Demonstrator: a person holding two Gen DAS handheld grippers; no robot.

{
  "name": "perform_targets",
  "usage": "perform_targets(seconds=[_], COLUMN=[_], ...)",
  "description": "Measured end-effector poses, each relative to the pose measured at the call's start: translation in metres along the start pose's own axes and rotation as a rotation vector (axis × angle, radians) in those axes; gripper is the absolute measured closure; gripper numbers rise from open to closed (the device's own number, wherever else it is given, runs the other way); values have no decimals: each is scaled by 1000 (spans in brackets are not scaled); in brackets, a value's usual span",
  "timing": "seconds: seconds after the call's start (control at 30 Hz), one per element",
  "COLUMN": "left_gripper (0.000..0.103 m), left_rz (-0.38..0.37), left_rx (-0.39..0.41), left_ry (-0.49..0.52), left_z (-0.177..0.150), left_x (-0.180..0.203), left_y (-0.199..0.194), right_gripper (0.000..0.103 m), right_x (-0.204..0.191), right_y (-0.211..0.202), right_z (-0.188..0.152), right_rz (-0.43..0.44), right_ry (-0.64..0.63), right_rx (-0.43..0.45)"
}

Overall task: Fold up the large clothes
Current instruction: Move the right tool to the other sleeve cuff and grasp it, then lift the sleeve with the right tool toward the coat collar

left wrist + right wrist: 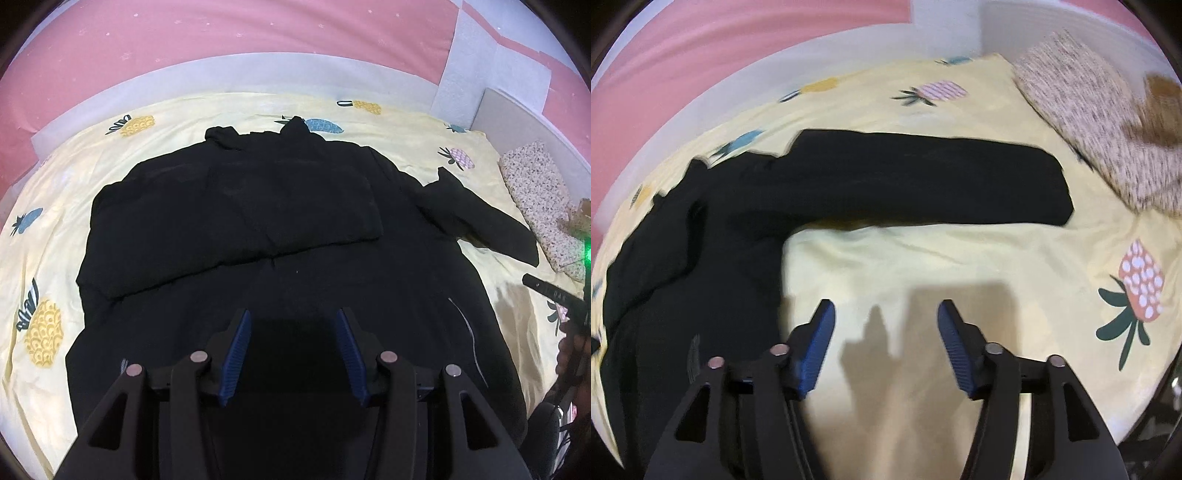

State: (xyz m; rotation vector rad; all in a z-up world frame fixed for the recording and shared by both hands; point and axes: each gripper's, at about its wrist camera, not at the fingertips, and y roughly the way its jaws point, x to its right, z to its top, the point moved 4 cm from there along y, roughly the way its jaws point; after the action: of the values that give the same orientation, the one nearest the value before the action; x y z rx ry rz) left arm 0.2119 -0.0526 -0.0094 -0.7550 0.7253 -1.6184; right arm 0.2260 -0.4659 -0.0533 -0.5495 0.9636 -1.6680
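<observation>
A large black jacket point(280, 229) lies flat on the yellow pineapple-print bedsheet point(55, 206). Its left sleeve is folded across the chest. Its right sleeve point(923, 181) stretches out straight to the right over the sheet point(960, 266). My left gripper point(293, 317) is open and empty above the jacket's lower part. My right gripper point(886, 310) is open and empty above bare sheet, just in front of the outstretched sleeve and right of the jacket's body point(683, 258). The right gripper also shows at the right edge of the left wrist view point(554, 295).
A speckled folded cloth point(1100, 122) lies at the bed's far right, also in the left wrist view point(543, 203). A white bed frame edge point(221, 70) and a pink wall point(221, 29) run behind the bed.
</observation>
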Motion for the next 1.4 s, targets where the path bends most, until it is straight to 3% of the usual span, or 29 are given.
perform_targets(seconds=[0.1, 0.4, 0.67, 0.73, 0.77, 0.9, 1.1, 1.4], left_gripper=[53, 53, 53, 53, 53, 53, 53, 53], left_rz=[-2, 18, 41, 48, 51, 57, 67, 89], left_rx=[-3, -14, -36, -31, -30, -25, 4, 48], left_ry=[4, 27, 39, 43, 42, 24, -3, -36], left_z=[4, 12, 12, 12, 11, 12, 14, 17], left_x=[1, 2, 4, 5, 4, -2, -9, -25], left_y=[9, 34, 49, 49, 49, 45, 28, -4], right_gripper=[42, 40, 40, 54, 68, 86, 90, 92], right_x=[30, 120, 144, 146, 148, 142, 109, 15], right_y=[18, 73, 95, 96, 96, 80, 27, -58], right_z=[13, 44, 68, 74, 76, 86, 116, 157], right_rz=[-7, 95, 104, 76, 76, 80, 112, 240], right_ry=[73, 444, 552, 557, 557, 520, 424, 231], right_rx=[-8, -22, 45, 44, 43, 68, 165, 297])
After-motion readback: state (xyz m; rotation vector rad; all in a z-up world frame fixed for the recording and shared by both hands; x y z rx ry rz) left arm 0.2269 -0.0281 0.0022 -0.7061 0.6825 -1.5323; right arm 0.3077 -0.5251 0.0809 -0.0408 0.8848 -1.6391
